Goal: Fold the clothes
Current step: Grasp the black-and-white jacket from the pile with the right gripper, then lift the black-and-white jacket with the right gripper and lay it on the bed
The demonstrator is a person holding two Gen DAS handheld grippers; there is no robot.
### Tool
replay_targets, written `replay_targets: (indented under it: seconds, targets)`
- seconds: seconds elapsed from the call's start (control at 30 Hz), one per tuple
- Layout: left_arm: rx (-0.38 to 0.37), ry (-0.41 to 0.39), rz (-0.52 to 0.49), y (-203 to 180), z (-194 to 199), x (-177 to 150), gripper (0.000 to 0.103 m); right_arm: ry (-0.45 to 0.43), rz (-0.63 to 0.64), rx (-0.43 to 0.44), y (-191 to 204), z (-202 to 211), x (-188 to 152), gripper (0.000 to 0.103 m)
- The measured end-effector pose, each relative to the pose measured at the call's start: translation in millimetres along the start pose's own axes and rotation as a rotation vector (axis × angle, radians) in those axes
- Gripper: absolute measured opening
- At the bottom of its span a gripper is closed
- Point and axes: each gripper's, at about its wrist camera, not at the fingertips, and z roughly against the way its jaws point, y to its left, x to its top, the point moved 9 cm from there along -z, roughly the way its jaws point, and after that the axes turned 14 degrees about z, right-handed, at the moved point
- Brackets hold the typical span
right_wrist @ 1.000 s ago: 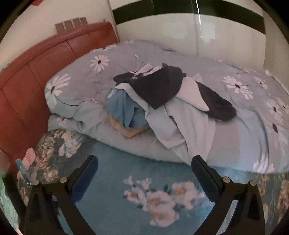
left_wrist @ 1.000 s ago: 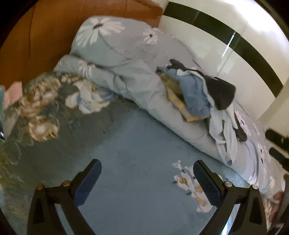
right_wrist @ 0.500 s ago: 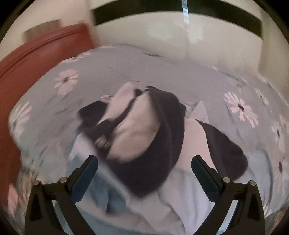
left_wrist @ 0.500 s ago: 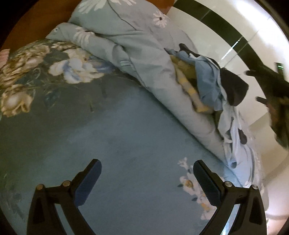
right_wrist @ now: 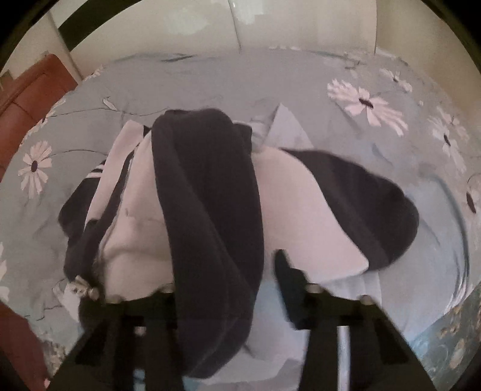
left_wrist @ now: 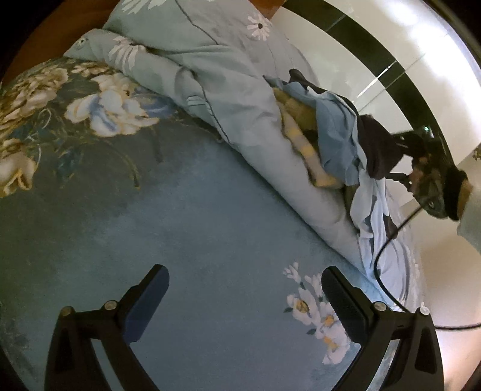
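The left gripper [left_wrist: 245, 296] hangs wide apart over the blue sheet [left_wrist: 195, 216], nothing between its fingers, with a broad flat stretch of sheet around it. Beyond that flat runs the rolled edge of the daisy quilt [left_wrist: 240, 99], a long ridge crossing from upper left down to lower right. On top of that ridge sits the clothes pile [left_wrist: 339, 141]: a blue piece, a yellow striped piece under it, pale fabric trailing down the quilt's slope toward the sheet. Over on the far side, the right gripper [left_wrist: 399, 159] is in at the pile's dark end, a cable looping down from it. From the right wrist, the right gripper [right_wrist: 228, 285] is pressed right into the dark garment [right_wrist: 210, 210]; a thick fold of it runs down between the fingers, which stand narrow around it, though whether they truly pinch it cannot be told, since the left finger is buried under cloth. White fabric [right_wrist: 135, 210] bulges on both sides of the fold. The quilt [right_wrist: 210, 78] spreads behind the pile to the pale wall [right_wrist: 300, 27], and the red-brown headboard [right_wrist: 33, 87] borders it at left.
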Motion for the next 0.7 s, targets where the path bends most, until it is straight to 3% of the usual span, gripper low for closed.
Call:
replay_targets:
  seconds: [0.07, 0.33, 0.5, 0.7]
  targets:
    - [0.015, 0.008, 0.006, 2.1, -1.5, -0.1, 0.103, 0.034, 0.074, -0.068, 3.3, 7.9, -8.6, 0.007]
    - [0.016, -0.003, -0.004, -1.3, 0.9, -4.4, 0.103, 0.113, 0.201, -0.151, -15.2, 36.9, -56.9, 0.004]
    - [0.028, -0.005, -0.03, -11.6, 11.0, -11.4, 0.103, 0.139, 0.312, -0.129, -5.6, 69.7, -98.6, 0.003]
    - [-0.011, -0.009, -0.071, -24.7, 69.0, -16.4, 0.103, 0.143, 0.381, -0.048, 29.2, 107.8, -126.8, 0.003]
